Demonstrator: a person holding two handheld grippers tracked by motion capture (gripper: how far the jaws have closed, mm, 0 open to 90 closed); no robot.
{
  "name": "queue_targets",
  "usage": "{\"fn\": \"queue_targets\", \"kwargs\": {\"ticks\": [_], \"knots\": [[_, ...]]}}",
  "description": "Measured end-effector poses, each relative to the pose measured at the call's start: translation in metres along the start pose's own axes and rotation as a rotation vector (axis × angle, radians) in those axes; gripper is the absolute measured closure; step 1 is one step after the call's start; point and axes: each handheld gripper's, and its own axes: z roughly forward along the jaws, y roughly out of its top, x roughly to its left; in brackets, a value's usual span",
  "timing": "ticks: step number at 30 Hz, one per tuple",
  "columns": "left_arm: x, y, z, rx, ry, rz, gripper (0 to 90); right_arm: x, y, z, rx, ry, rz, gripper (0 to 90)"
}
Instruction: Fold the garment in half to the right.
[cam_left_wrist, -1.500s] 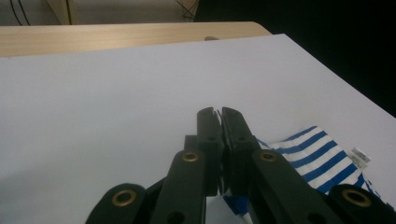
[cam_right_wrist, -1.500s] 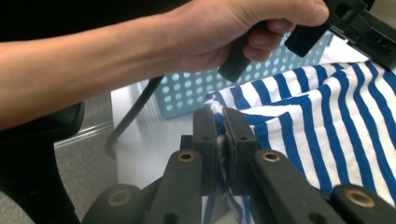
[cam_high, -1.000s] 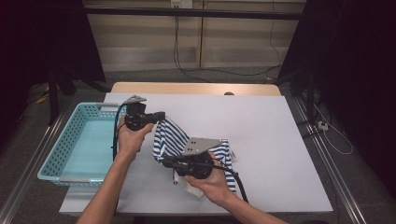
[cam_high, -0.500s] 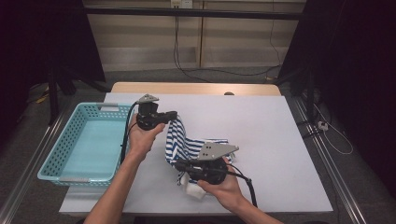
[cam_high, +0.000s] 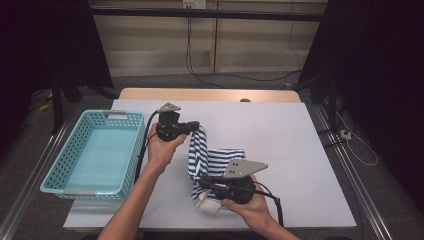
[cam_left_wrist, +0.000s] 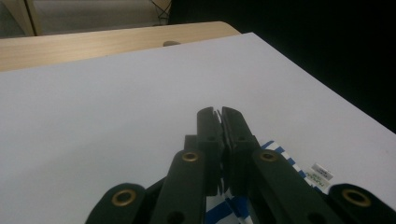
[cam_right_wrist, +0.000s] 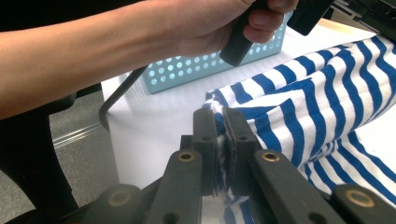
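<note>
Fold in progress, not complete. Striped shirt (cam_high: 215, 160) on white table (cam_high: 300, 150), right of empty basket (cam_high: 95, 150). Left gripper (cam_high: 196, 126) clenched on upper edge, lifting it; right gripper (cam_right_wrist: 219, 116) clenched on lower edge. Remaining: lay edges over, flatten. Soft blue-and-white knit, creased; rigid perforated turquoise plastic; smooth matte tabletop.

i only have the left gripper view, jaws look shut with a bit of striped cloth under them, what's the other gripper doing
Observer: The right gripper is shut on another edge of the same striped shirt.
Operator: is there somewhere to put it
Observer: Yes, a light blue basket sits at the table's left side, with nothing in it.
Operator: is the shirt flat
Observer: No, it hangs lifted between the left gripper and the right one.
</note>
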Motion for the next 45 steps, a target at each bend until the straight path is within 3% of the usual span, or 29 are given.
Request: {"fn": "queue_targets", "kwargs": {"ticks": [10, 22, 30, 45], "knots": [[-0.018, 0.001, 0.01, 0.009, -0.009, 0.027, 87.2, -0.003, -0.015, -0.016, 0.014, -0.017, 0.017, 85.1], [-0.019, -0.003, 0.028, 0.052, -0.011, 0.035, 87.1, -0.01, -0.026, -0.022, 0.033, -0.046, 0.032, 84.7], [-0.025, -0.01, 0.052, 0.079, -0.013, 0.015, 87.1, -0.016, -0.039, -0.023, 0.086, -0.072, 0.038, 83.9], [-0.033, -0.019, 0.071, 0.123, -0.025, 0.023, 87.1, -0.022, -0.059, -0.029, 0.177, -0.085, 0.076, 81.3]]}}
